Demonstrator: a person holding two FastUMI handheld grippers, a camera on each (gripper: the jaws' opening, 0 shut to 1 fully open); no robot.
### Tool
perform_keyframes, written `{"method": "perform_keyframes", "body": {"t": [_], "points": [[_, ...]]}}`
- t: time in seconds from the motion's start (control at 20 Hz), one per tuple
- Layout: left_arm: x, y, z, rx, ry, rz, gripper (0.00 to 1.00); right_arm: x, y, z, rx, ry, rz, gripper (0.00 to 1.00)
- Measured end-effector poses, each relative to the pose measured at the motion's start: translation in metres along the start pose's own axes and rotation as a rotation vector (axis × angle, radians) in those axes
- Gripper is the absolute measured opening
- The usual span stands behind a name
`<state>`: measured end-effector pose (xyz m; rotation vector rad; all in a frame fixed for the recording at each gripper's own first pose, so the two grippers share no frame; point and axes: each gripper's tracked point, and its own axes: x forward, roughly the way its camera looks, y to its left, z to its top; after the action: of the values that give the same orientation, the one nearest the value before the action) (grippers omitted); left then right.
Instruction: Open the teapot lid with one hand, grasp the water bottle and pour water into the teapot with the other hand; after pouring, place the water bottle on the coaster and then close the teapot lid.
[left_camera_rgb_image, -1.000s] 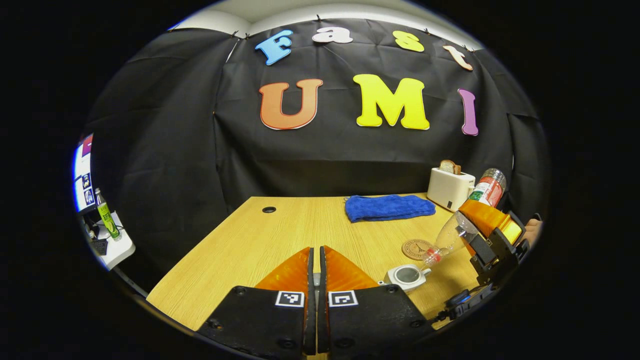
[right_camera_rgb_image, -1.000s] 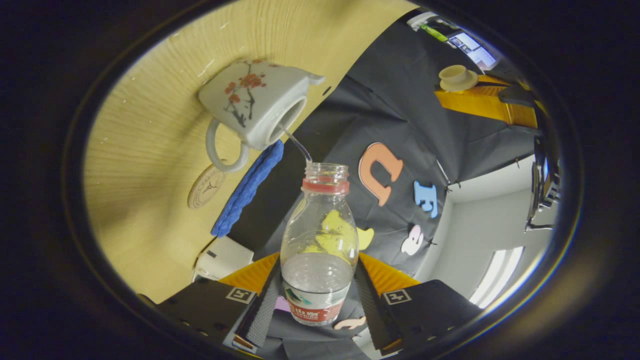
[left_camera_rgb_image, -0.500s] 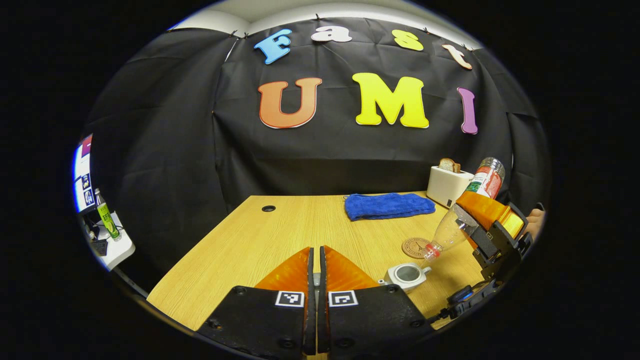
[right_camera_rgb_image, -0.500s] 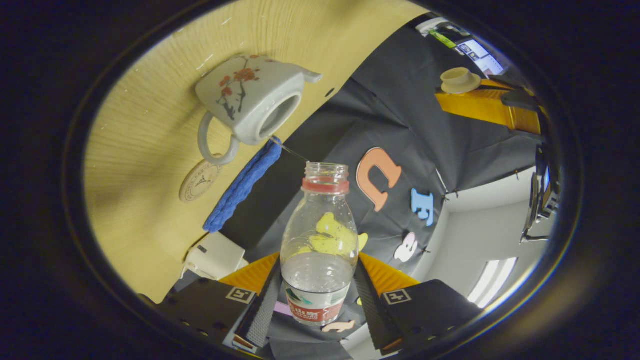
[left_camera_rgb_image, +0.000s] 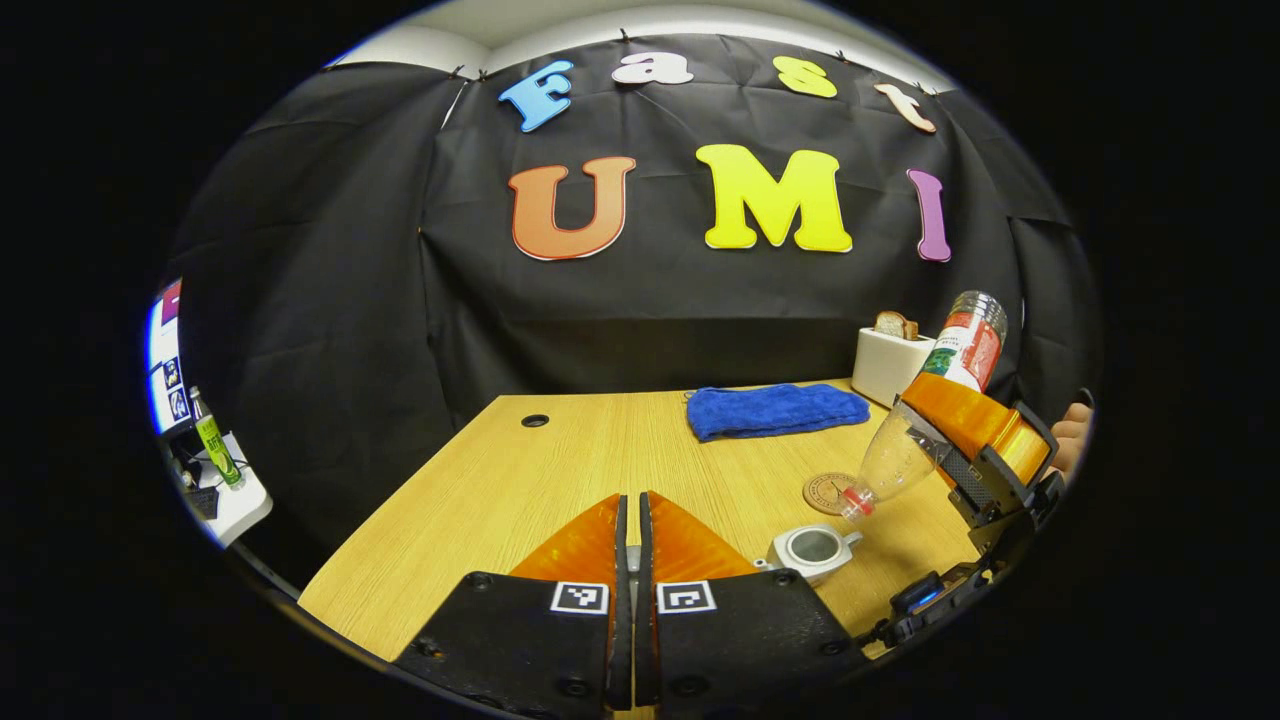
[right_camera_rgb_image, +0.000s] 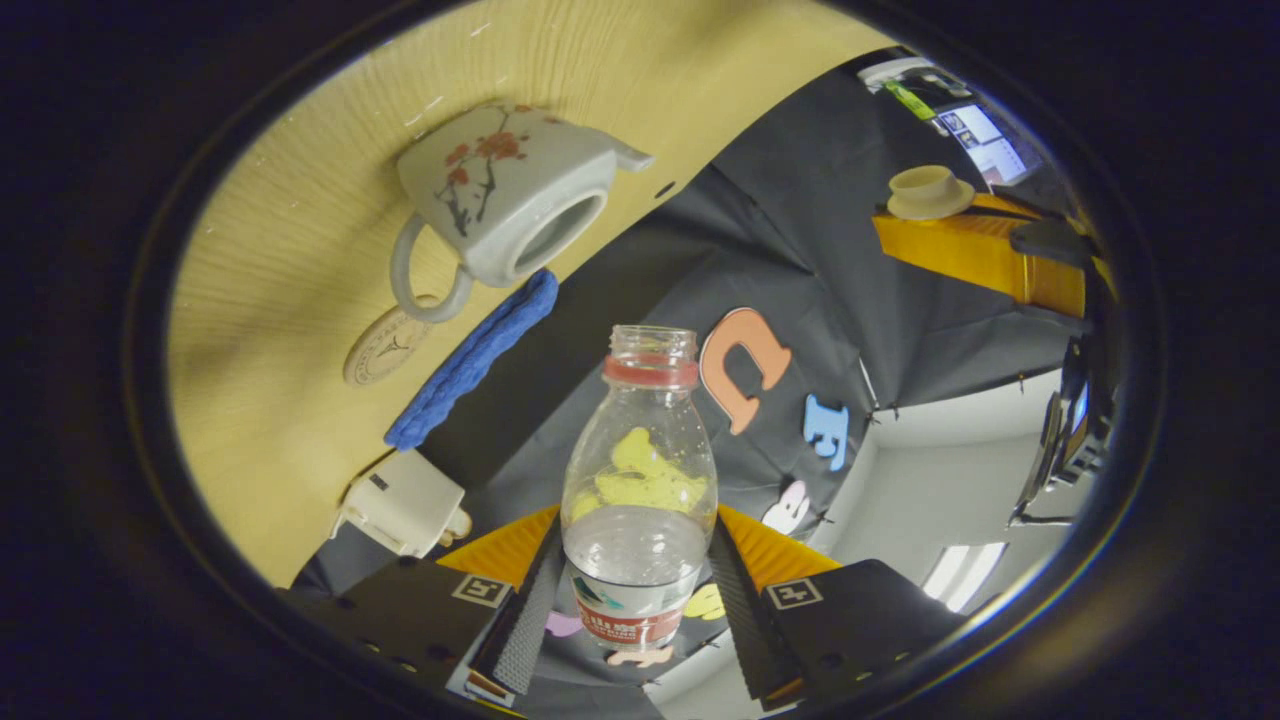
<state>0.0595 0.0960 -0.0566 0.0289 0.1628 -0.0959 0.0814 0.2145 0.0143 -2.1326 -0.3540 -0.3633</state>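
In the left gripper view we see the table (left_camera_rgb_image: 520, 480) running from the bottom middle up to the black wall, and its left half is bare wood with lots of room to move. Its left edge slants down to the lower left of the frame. A small round hole (left_camera_rgb_image: 535, 421) sits near the far edge. At the far right of the table lie a blue towel (left_camera_rgb_image: 775, 411) and a white toaster (left_camera_rgb_image: 885, 365) with bread in it, close to the wall. The round coaster (left_camera_rgb_image: 828, 492) lies in the lower right, a little in front of the towel, and the teapot (left_camera_rgb_image: 812, 550) stands just below it with its top open. We cannot tell how much water is inside the teapot. At the right edge of the frame the right gripper (left_camera_rgb_image: 975, 440) pinches the water bottle (left_camera_rgb_image: 925, 420), which is tipped with its mouth down, above the coaster and the teapot. The left gripper (left_camera_rgb_image: 627, 520) at the bottom middle has its fingers pressed close together. In the right gripper view the bottle (right_camera_rgb_image: 640, 490) sits between the two fingers with its cap off, and some water is left in its lower part. In the upper right of that view, the teapot lid (right_camera_rgb_image: 925, 192) sits at the tip of the left gripper.
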Motion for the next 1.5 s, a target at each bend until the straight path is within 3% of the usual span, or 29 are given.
{"method": "perform_keyframes", "body": {"t": [0.2,0.4,0.6,0.65,0.75,1.05,1.2,1.5], "points": [[0.002,-0.002,0.000,0.002,0.006,-0.004,0.04,-0.002,-0.009,0.005,-0.027,0.003,-0.043,0.77],[0.002,-0.003,-0.002,-0.003,0.012,-0.005,0.04,-0.001,-0.001,-0.004,0.029,0.023,-0.034,0.79],[0.003,-0.002,-0.001,0.004,0.009,0.005,0.04,-0.002,0.025,-0.026,0.273,0.079,0.070,0.77],[0.003,-0.002,-0.002,0.004,0.008,0.003,0.04,-0.005,0.027,-0.033,0.310,0.102,0.075,0.80],[0.004,-0.003,-0.001,-0.003,0.004,-0.001,0.04,-0.003,0.035,-0.043,0.362,0.132,0.091,0.77],[0.003,-0.002,0.005,-0.025,-0.027,0.000,0.04,-0.008,0.089,-0.064,0.581,0.201,0.223,0.77],[0.005,0.001,0.001,-0.033,-0.013,0.005,0.04,-0.004,0.104,-0.064,0.769,0.225,0.303,0.80],[0.006,0.004,0.001,-0.037,-0.012,0.013,0.04,0.011,0.101,-0.050,1.207,0.220,0.398,0.77]]}}
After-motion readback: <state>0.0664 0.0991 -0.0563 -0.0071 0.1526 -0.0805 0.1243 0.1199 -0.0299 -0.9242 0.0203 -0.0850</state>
